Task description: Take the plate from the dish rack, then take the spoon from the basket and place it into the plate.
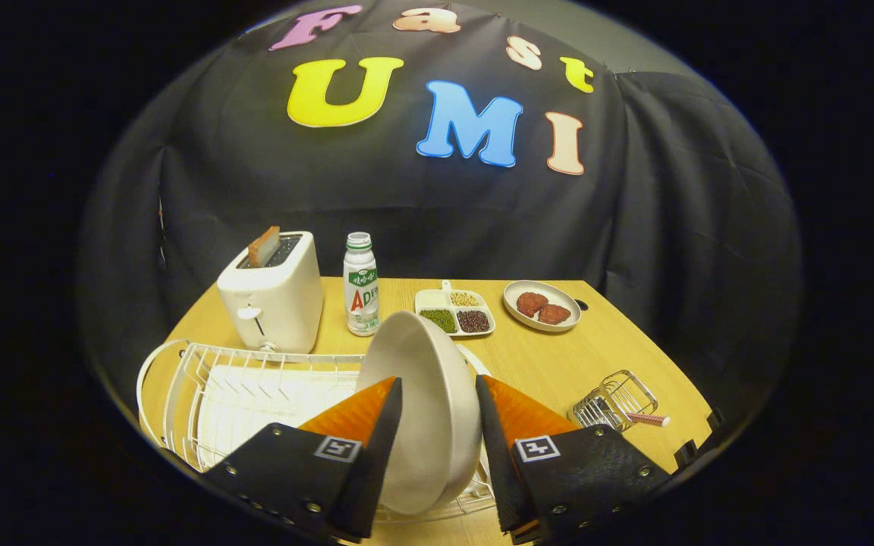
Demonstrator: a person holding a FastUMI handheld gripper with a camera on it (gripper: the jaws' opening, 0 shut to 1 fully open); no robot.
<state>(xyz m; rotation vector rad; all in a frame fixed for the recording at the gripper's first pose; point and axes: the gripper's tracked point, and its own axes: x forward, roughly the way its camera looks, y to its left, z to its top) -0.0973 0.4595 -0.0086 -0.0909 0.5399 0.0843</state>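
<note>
Gripper view: looks along the two fingers over a wood desk (pixel 558 364) in the booth.
Claw (pixel 438 417): clenched on the plate, one finger at each face, both pressing on it.
Plate (pixel 422 402): white, stands on its edge btw. the fingers, lower part inside the dish rack, tilted a bit.
Dish rack (pixel 247 387): white wire, on the near left part of desk, just under and left of the claw.
Basket (pixel 613 400): small wire one, right of the fingers, apart from the rack.
Spoon (pixel 646 418): only the handle is seen, sticking out of the basket to the right; the bowl part I cannot tell.
Toaster (pixel 274 299): white, behind the rack, a slice stands in the slot.
Bottle (pixel 361 287): upright, just right of toaster.
Tray (pixel 454 311): w/ compartments of beans, beyond the plate.
Dish (pixel 542 305): oval, two brown pieces on it, right of tray.
</note>
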